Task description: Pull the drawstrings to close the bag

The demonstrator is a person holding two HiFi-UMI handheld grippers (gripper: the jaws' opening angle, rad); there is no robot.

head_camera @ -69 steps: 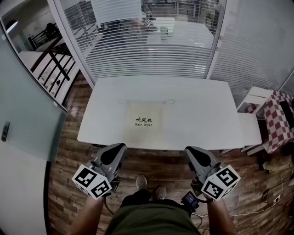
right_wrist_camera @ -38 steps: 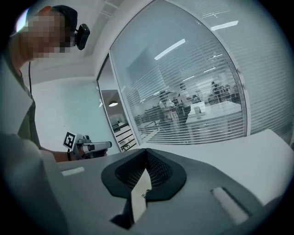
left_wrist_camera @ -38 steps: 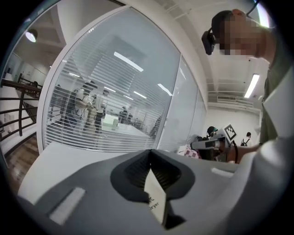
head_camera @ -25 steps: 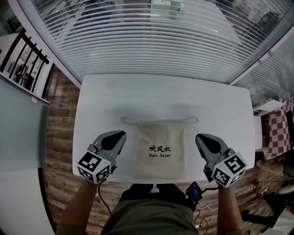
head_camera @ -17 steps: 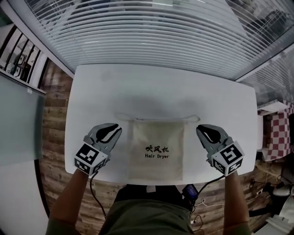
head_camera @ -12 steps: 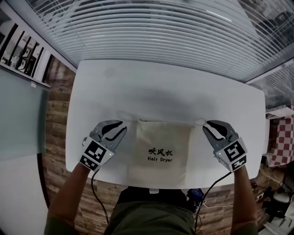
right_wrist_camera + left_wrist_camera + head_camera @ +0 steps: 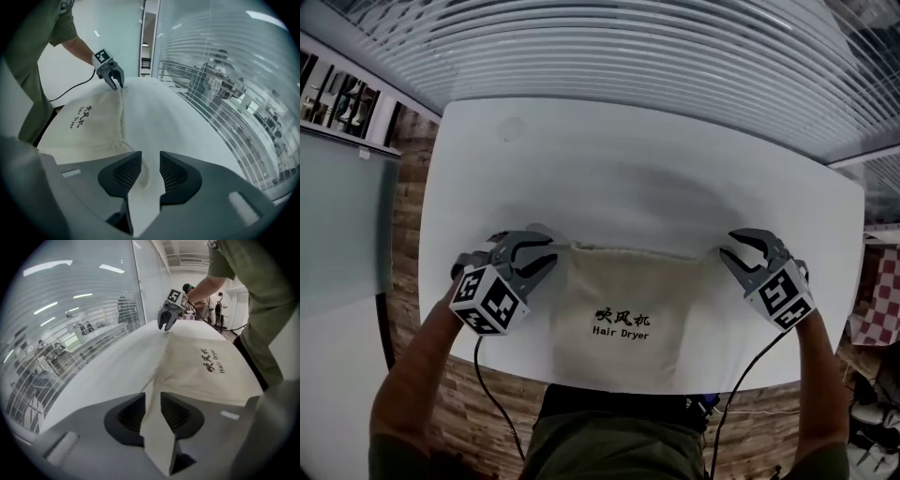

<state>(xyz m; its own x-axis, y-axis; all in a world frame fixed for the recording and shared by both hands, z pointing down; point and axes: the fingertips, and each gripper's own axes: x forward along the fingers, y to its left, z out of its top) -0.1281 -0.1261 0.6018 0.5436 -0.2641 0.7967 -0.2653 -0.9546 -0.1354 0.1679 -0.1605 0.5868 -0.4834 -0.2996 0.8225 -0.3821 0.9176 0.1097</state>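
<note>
A cream drawstring bag (image 7: 619, 309) printed "Hair Dryer" lies flat on the white table (image 7: 628, 159), mouth away from me. My left gripper (image 7: 551, 255) sits at the bag's top left corner. Its jaws stand apart in the left gripper view (image 7: 153, 397), and the thin drawstring (image 7: 149, 384) runs from the corner into the gap. My right gripper (image 7: 728, 246) is at the top right corner. Its jaws (image 7: 150, 157) are opening, with the drawstring loop (image 7: 142, 172) lying loose between them, unpinched. Each gripper view shows the other gripper across the bag (image 7: 168, 317) (image 7: 114, 77).
Glass with horizontal blinds (image 7: 675, 47) runs close behind the table's far edge. Wooden floor (image 7: 403, 187) shows to the left of the table, and its near edge is against my body. A cable (image 7: 492, 403) hangs from the left gripper.
Both grippers moved forward from beside the bag to its top corners, where the drawstring ends lie. Their jaws now stand wider apart. The bag has stayed flat.
</note>
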